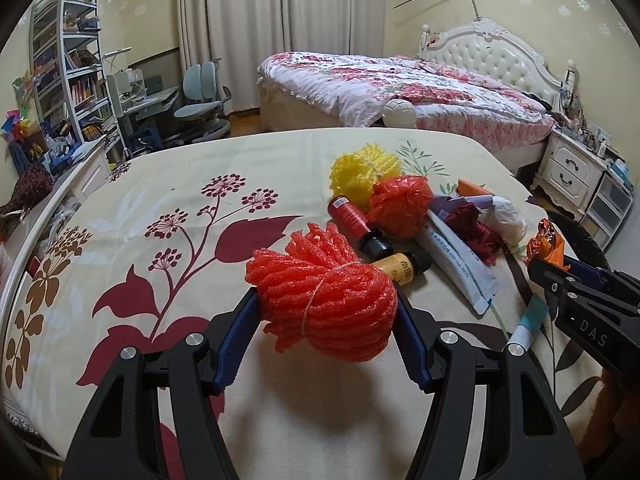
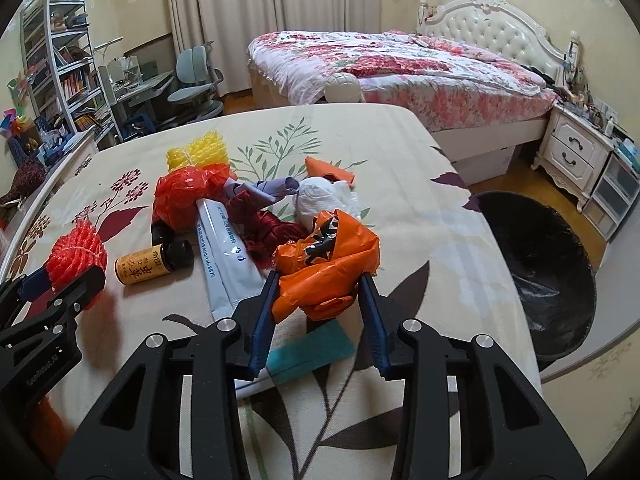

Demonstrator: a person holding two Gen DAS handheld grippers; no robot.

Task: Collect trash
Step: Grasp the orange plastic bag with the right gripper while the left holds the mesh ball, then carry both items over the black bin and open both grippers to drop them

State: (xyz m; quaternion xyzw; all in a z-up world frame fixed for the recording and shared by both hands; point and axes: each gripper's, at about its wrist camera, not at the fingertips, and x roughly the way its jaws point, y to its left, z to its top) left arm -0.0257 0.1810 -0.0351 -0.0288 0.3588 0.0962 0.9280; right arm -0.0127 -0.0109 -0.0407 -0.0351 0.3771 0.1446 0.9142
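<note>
We see our left hand-held gripper point(image 1: 326, 312) as matte black linkage arms with silver screws and blue finger pads point(image 1: 412, 340). Our right hand-held gripper point(image 2: 318, 300) looks identical.

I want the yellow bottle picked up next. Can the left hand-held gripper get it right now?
Probably not yet. The left hand-held gripper is full: it is clamped on the red foam net. The yellow bottle lies just behind that net, with nothing on top of it, so the gripper would need to drop the net first.
</note>
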